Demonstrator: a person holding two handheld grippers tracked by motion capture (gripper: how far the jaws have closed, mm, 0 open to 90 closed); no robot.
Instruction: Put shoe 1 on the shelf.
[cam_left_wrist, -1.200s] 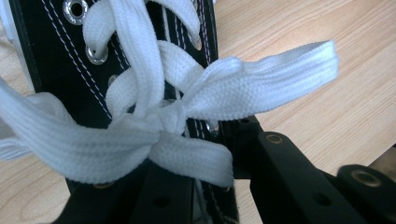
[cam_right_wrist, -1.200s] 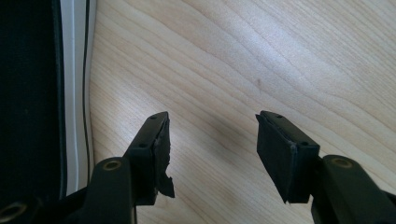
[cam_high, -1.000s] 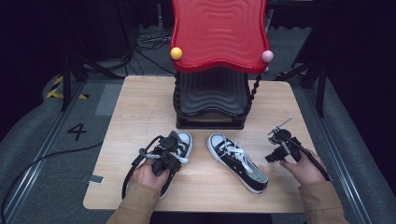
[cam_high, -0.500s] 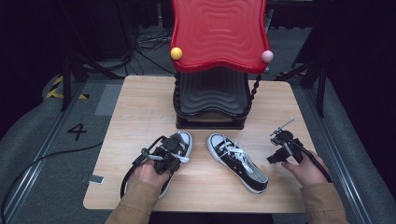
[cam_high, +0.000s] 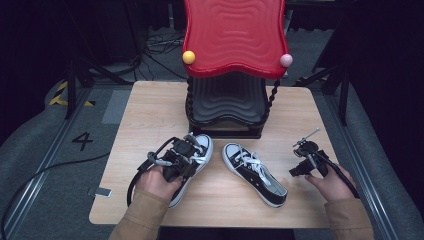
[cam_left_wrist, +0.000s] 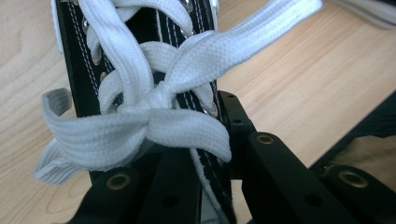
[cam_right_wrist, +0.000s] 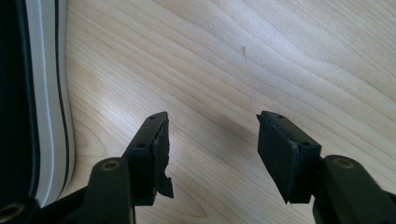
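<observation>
- A dark numeral "4" (cam_high: 82, 141) is marked on the grey floor (cam_high: 40, 150), left of the desk in the high view; it reads upright from the person's side.
- A patch of yellow-and-black hazard stripes (cam_high: 65, 95) lies on the floor farther back on the same side; it is a warning marking without letters.
- No brand, label or lettering can be read on the shoes, the red-topped stand or the desk.

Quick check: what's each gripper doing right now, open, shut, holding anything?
Left gripper: shut on the left sneaker, jaws at its laced top.
Right gripper: open, nothing between the jaws, over the table.
</observation>
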